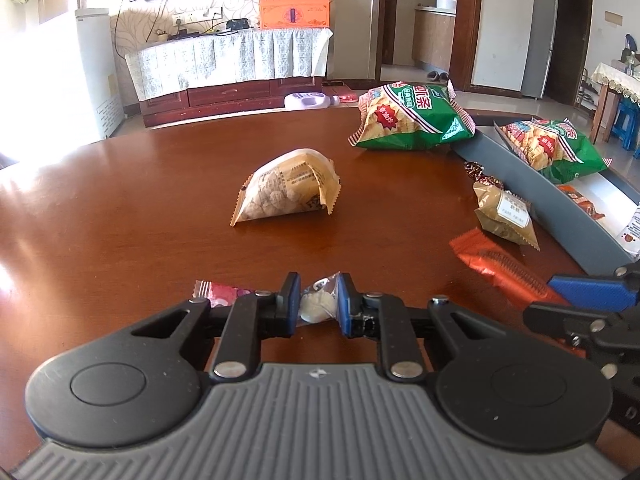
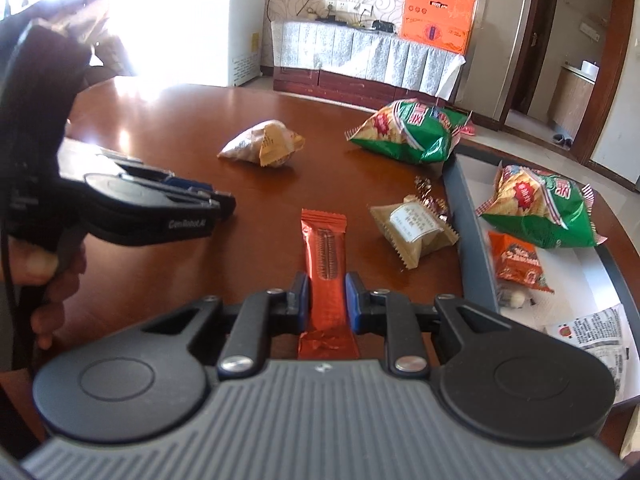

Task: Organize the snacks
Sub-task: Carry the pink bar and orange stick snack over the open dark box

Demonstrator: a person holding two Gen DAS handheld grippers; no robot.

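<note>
Your left gripper point(image 1: 319, 304) is clamped on a small clear-wrapped white candy point(image 1: 318, 302), pinched right between the pads just above the table point(image 1: 140, 200). Your right gripper point(image 2: 326, 300) is squeezing the orange snack bar point(image 2: 326, 256), which sticks out past both fingertips. The grey tray point(image 2: 466, 220) sits off to the right of those fingers, chip bag point(image 2: 536, 208) inside.

left claw point(image 2: 224, 204): "GenRobot.AI" on its side | snack packet print: too blurred to read
</note>
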